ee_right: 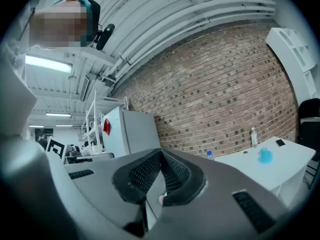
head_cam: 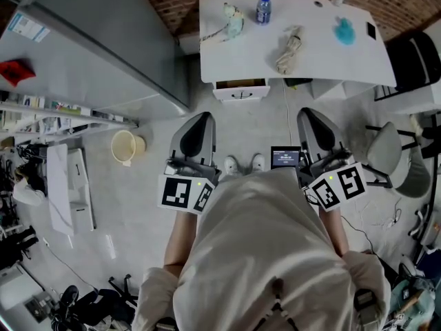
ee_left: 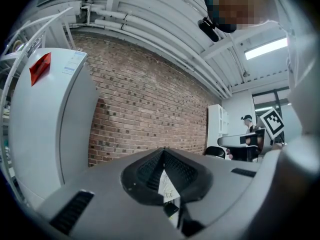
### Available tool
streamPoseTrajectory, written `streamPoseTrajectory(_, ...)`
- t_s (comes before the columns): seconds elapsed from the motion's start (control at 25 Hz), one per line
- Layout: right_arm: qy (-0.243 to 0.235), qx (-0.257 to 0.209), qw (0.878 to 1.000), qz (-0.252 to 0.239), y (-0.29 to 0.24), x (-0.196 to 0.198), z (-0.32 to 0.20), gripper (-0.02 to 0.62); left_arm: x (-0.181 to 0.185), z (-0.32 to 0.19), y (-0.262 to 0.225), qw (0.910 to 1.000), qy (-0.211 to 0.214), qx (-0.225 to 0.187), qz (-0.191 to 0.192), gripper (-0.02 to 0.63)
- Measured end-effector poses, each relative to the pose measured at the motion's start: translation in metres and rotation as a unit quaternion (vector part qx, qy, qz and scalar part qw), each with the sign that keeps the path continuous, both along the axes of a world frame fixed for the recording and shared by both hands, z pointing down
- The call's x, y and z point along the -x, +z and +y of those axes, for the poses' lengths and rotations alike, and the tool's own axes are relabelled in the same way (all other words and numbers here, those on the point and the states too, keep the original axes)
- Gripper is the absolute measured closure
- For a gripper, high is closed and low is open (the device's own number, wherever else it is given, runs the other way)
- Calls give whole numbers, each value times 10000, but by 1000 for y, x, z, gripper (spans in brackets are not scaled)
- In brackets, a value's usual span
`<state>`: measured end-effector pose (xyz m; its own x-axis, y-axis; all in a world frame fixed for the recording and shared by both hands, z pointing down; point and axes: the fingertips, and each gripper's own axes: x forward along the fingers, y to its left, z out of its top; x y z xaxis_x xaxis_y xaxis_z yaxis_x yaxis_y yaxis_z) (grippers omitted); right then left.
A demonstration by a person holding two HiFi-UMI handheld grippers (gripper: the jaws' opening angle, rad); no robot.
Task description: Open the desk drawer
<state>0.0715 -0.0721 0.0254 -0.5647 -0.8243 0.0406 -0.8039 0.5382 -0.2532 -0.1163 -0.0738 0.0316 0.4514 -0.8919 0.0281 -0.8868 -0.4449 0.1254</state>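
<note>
I see a blue-capped water bottle (head_cam: 262, 9) standing upright just beside a pale toy (head_cam: 233, 19), with a bundled rope (head_cam: 291, 49) and a small blue object (head_cam: 344, 31) further right. A white fridge (head_cam: 103, 47) stands at left against the brick wall (ee_left: 150, 104). A cream bucket (head_cam: 125, 146) sits on the floor near it, and a grey chair (head_cam: 389, 150) is at right.

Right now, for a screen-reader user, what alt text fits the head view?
From above, a person stands facing a white desk, holding the left tongs and right tongs shut out in front. A drawer with a dark handle shows under the desk's near edge; a water bottle stands on top.
</note>
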Motion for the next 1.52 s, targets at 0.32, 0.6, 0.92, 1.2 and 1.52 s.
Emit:
streamPoseTrajectory(0.32,-163,151,9997,122,9,19,-2,569,-2,5,8,9998,82,162,-15,598)
streamPoseTrajectory(0.6,-195,291,9992,203,22,25,-3,569,5,5,15,9996,48,276,-55,598)
streamPoseTrajectory(0.92,-191,327,9990,219,25,25,-2,569,1,10,23,9994,81,347,-42,598)
streamPoseTrajectory(1.2,-152,301,9991,256,24,21,-2,569,6,10,20,9995,3,320,-11,598)
streamPoseTrajectory(1.52,-123,302,9992,251,28,14,-3,569,0,12,26,9994,-12,346,6,598)
